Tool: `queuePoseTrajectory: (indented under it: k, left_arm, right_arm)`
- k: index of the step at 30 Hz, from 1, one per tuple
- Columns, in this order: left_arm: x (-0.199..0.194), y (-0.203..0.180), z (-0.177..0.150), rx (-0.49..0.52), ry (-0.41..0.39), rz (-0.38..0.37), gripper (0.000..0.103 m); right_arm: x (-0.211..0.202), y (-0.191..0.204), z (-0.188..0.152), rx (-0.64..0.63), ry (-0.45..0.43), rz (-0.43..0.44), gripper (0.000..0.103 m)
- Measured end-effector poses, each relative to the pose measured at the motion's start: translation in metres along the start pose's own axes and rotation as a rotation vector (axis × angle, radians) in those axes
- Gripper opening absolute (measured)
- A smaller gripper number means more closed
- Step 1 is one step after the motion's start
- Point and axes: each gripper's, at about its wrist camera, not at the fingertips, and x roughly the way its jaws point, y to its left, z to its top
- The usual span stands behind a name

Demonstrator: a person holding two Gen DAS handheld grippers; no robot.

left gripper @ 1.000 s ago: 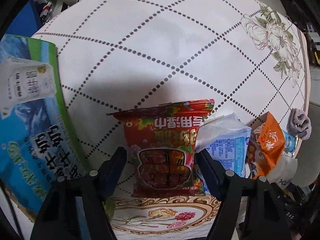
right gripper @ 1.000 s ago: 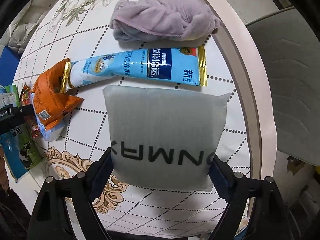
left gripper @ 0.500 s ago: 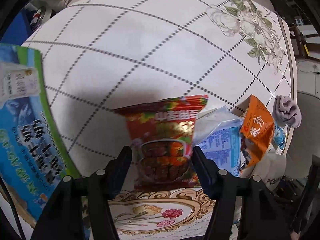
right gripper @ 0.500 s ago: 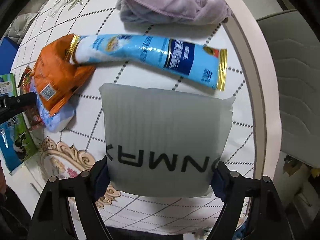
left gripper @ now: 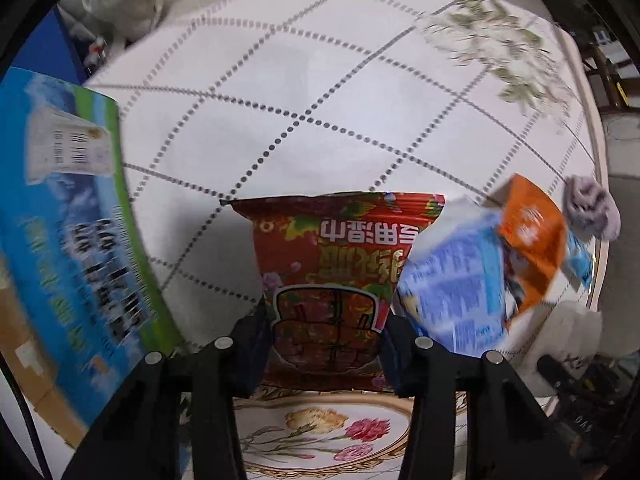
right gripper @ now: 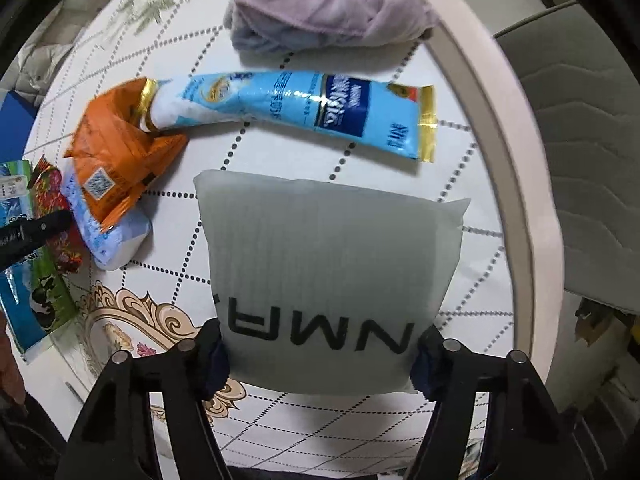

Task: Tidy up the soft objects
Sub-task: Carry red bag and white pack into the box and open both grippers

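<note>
Left wrist view: left gripper, its 2 fingers closed against the sides of 1 red snack packet, which they hold at its near end above the white dotted-grid tabletop. Just right of the packet, touching it: 1 blue-and-white pouch, overlapped by 1 orange packet. 1 lilac cloth near the tabletop's right rim. 1 large blue-and-green bag at far left, blurred. Right wrist view: right gripper, fingers pressed to both sides of 1 grey padded pouch printed with black letters, gripped at its near edge; whether it is clear of the tabletop cannot be told. Beyond it: 1 long light-blue sachet, one end tucked in the orange packet; the lilac cloth further back by the rim.
</note>
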Motion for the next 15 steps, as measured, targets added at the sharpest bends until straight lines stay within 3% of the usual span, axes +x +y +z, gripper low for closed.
queuePoseTrajectory:
  k: [3, 8, 11, 15]
  left_arm:
    - [-0.021, -0.004, -0.024, 0.008, -0.067, -0.011, 0.043]
    - [-0.070, 0.013, -0.077, -0.039, -0.148, -0.144, 0.043]
    - [-0.116, 0.036, -0.081, -0.085, -0.196, -0.202, 0.043]
    - [-0.159, 0.096, -0.085, -0.149, -0.250, -0.229, 0.043]
  right_arm:
    - [-0.019, 0.002, -0.015, -0.018, -0.041, 0.011, 0.070]
    - [-0.062, 0.030, -0.051, -0.108, -0.112, 0.087, 0.069]
    - [-0.093, 0.071, -0.070, -0.203, -0.144, 0.150, 0.069]
    - [-0.130, 0.144, -0.078, -0.341, -0.175, 0.218, 0.069]
